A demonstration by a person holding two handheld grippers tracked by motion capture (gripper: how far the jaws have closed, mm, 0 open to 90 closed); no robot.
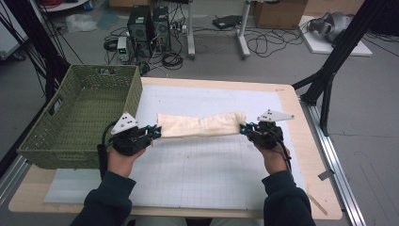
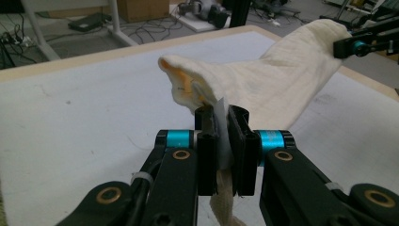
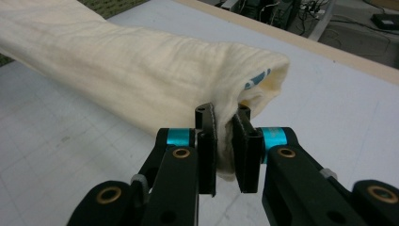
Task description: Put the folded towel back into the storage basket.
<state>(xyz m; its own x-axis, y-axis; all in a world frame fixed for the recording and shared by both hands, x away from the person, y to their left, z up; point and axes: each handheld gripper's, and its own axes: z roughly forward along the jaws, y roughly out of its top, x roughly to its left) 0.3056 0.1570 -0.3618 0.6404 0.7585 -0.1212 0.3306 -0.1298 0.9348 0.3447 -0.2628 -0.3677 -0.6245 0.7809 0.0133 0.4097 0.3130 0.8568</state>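
A cream cloth (image 1: 200,125) hangs stretched between my two grippers above the white mat (image 1: 197,169). My left gripper (image 1: 155,132) is shut on the cloth's left end, and in the left gripper view the cloth (image 2: 263,80) is pinched between the black jaws of that gripper (image 2: 222,117) with a strip hanging below. My right gripper (image 1: 244,128) is shut on the right end. In the right gripper view the folded cloth (image 3: 127,61) runs away to the left from that gripper (image 3: 226,115), and a small blue mark shows inside the fold.
A green woven basket (image 1: 77,117) stands at the table's left edge, close to my left hand. The table's wooden rim (image 1: 301,141) borders the mat. Computers and cables lie on the floor beyond the table, and a black stand rises at the right.
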